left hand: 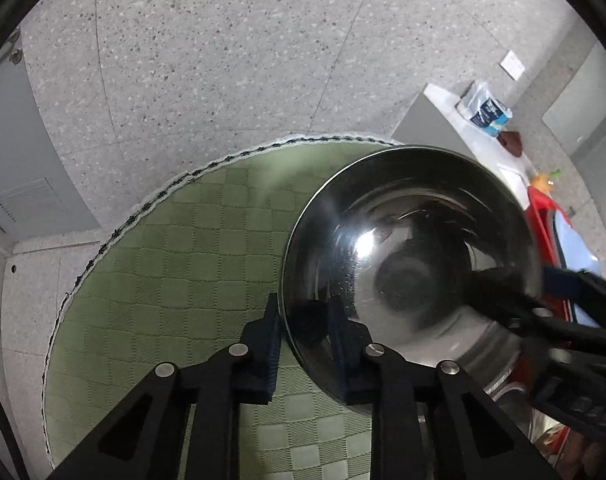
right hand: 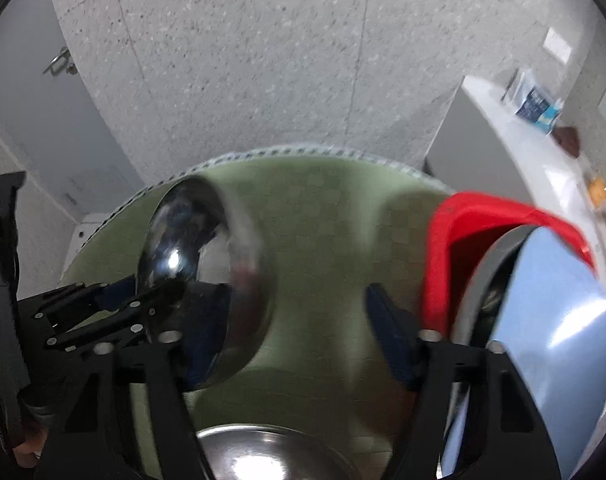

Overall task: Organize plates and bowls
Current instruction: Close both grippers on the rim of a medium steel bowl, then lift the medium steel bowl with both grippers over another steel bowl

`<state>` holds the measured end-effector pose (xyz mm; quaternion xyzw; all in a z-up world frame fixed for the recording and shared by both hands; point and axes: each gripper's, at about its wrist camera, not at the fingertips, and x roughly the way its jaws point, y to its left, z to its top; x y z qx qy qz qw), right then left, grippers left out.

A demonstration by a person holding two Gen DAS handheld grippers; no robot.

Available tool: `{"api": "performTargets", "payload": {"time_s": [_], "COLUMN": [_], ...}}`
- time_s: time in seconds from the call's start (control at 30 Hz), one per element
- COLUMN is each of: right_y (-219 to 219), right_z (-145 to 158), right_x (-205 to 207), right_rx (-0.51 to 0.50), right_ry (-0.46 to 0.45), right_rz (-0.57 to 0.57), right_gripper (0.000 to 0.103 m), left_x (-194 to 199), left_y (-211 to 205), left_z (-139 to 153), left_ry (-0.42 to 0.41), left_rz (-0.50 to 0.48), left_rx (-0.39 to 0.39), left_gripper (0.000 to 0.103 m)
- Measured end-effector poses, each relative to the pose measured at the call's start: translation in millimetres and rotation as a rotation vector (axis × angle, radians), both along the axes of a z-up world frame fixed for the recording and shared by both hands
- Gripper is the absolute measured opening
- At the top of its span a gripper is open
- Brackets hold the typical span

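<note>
Left gripper (left hand: 305, 320) jaws around steel bowl (left hand: 411, 248) rim, no legible writing

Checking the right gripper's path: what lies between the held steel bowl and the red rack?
Only bare green mat, seen in the right wrist view, separates the steel bowl from the red rack.
</note>
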<state>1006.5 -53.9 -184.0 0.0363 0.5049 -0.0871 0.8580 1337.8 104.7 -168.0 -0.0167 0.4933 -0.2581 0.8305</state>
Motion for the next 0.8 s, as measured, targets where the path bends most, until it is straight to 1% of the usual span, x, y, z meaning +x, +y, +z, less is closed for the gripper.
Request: {"api": "performTargets", "payload": {"time_s": [0.03,0.07,0.1,0.13,0.2,0.27,0.33,0.47,0.53,0.63,0.67,0.8], "right_y": [0.0,0.6,2.3,2.6,2.1,1.9,-1.1,3.8,3.3,0.4,-1.4,-14.5], "right_z": [-3.5,-6.3,-6.4,-6.0,-5.8,-4.5,0.0,21.0,38.6,60.5,66.9,95.3], "right_x": [1.5,1.4,-0.3,-1.9,-4.6,-9.8,-16.9,-37.1,-53.8,-78.4,-85.0,-125.5], "right_rx": [0.012,0.019,0.009,0.036,0.065,0.09,0.127,0.128,0.136,0.148,0.151,0.15], "right_ry": [0.009,0.016,0.009,0.002,0.007,-0.001,-0.013,-0.061,-0.099,-0.145,-0.145,-0.206], "right_rz": [0.007,0.014,0.018,0.027,0.023,0.026,0.019,0.017,0.014,0.015,0.02,0.013], "right_gripper": [0.048,0.047,0.036,0.026,0.026,0.026,0.026,0.026,0.026,0.026,0.026,0.026], "left_x": [-0.2,-0.6,-4.1,-4.1,-12.2,-19.0,-30.7,-60.0,-79.2,-112.9,-125.9,-175.1], "left_y": [0.1,0.2,1.0,1.3,4.2,9.8,14.6,26.7,31.7,32.5,31.4,20.1], "left_z": [0.5,1.2,0.9,2.0,0.7,2.7,10.6,42.3,59.0,84.5,93.0,113.0], "left_ry": [-0.004,-0.005,-0.009,-0.014,-0.012,-0.011,-0.019,-0.095,-0.14,-0.21,-0.235,-0.295], "left_rz": [-0.005,-0.01,-0.014,-0.01,-0.008,-0.001,0.0,-0.007,-0.017,-0.029,-0.035,-0.062], "left_rx": [0.0,-0.004,-0.009,-0.002,-0.005,-0.027,-0.041,-0.074,-0.089,-0.09,-0.09,-0.078], "left_gripper": [0.015,0.014,0.013,0.013,0.013,0.013,0.013,0.013,0.013,0.013,0.013,0.013]}}
